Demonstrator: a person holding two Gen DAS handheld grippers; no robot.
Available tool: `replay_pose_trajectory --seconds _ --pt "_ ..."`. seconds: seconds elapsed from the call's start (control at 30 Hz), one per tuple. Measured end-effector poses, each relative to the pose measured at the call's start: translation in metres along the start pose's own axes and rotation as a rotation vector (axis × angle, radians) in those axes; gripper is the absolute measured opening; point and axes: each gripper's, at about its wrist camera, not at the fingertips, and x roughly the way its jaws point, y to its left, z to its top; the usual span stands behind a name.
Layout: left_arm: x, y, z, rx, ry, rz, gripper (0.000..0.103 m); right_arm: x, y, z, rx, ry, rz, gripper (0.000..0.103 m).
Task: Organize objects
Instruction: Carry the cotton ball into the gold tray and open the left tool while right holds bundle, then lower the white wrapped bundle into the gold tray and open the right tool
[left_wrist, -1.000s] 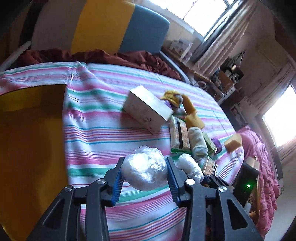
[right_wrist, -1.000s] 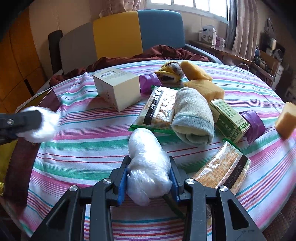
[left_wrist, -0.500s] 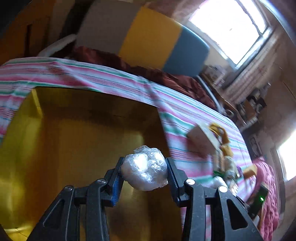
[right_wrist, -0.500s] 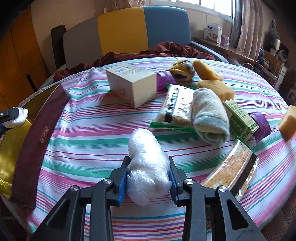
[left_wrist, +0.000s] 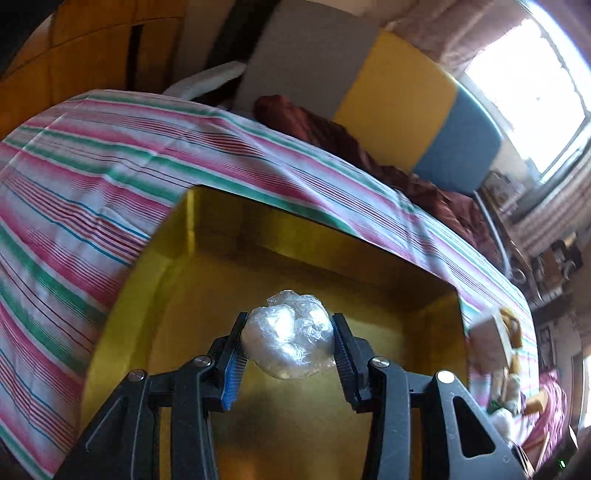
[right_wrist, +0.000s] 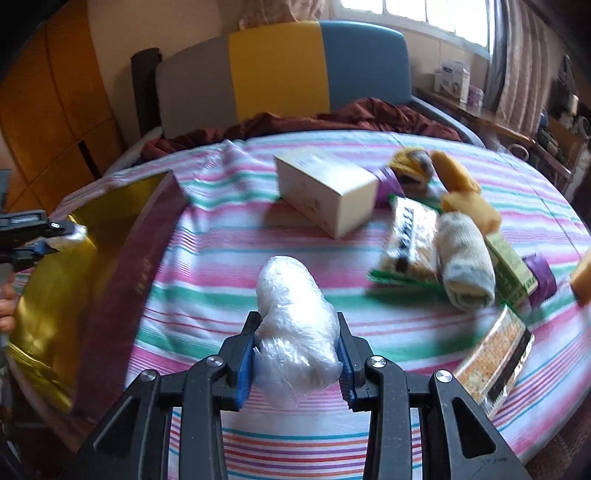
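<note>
Because the plastic-wrapped bundle (left_wrist: 290, 345) in the left gripper (left_wrist: 288, 350) is soft and slick, pinched only at its sides, it could squirm loose early; it hangs at frame centre above the floor of the gold box (left_wrist: 192, 295), so a slip here would probably land inside. The riskier load is the longer wrapped bundle (right_wrist: 293, 321) clamped in the right gripper (right_wrist: 295, 354), low centre of the right view, over the striped cloth (right_wrist: 221, 258) and well apart from the box at far left. It sticks far out past the pads, so a quick swing may tip it free or brush the white carton (right_wrist: 325, 192) beyond.
</note>
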Motion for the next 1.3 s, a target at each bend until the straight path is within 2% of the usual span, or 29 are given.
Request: replay_pose_trajectory --seconds 0.23,0.3,0.37,0.57,0.67,0.87,1.03,1.3 --pt "0.008 0.015 0.024 -0.066 -0.057 0.061 0.053 -0.022 0.028 0.017 -0.058 -0.066 0.056 0.038" --pt "0.005 0.018 0.027 -0.08 -0.072 0.058 0.061 -0.026 0.035 0.019 -0.067 -0.076 0.078 0.038" --pt "-0.001 0.019 0.028 -0.081 -0.096 0.062 0.065 -0.029 0.042 0.022 -0.077 -0.082 0.093 0.038" --pt "-0.023 0.024 0.025 -0.099 -0.151 0.056 0.066 -0.036 0.064 0.027 -0.121 -0.106 0.15 0.038" --pt "-0.035 0.023 0.015 -0.073 -0.166 0.073 0.066 -0.036 0.082 0.032 -0.164 -0.106 0.188 0.038" --pt "-0.054 0.035 -0.019 -0.1 -0.148 0.072 0.066 -0.02 0.129 0.049 -0.246 -0.047 0.271 0.038" --pt "-0.066 0.045 -0.043 -0.104 -0.144 0.097 0.066 0.007 0.166 0.067 -0.258 0.055 0.348 0.038" --pt "-0.075 0.044 -0.065 -0.057 -0.136 0.095 0.066 0.061 0.215 0.088 -0.253 0.184 0.359 0.038"
